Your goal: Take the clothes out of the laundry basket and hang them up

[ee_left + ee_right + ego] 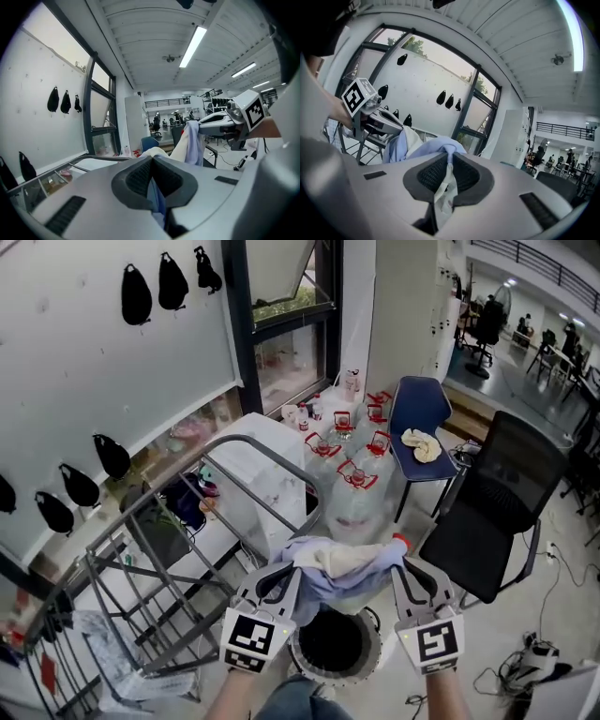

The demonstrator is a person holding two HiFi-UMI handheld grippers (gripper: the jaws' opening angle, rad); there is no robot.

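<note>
A light blue and cream garment [342, 566] is stretched between my two grippers above the round laundry basket [367, 664], whose dark opening shows just below. My left gripper [281, 579] is shut on the garment's left edge, with blue cloth [158, 199] pinched in the jaws. My right gripper [403, 570] is shut on the right edge, with pale cloth [444, 190] running down between the pads. Each gripper view shows the other gripper holding the bunched garment: the right gripper [220, 123] in the left view, the left gripper [382, 123] in the right view.
A grey metal drying rack [178, 521] stands at the left, its curved top rail close to my left gripper. Several large water bottles [352, 484] are clustered ahead. A blue chair [419, 418] with a cloth on it and a black office chair [497, 512] stand to the right.
</note>
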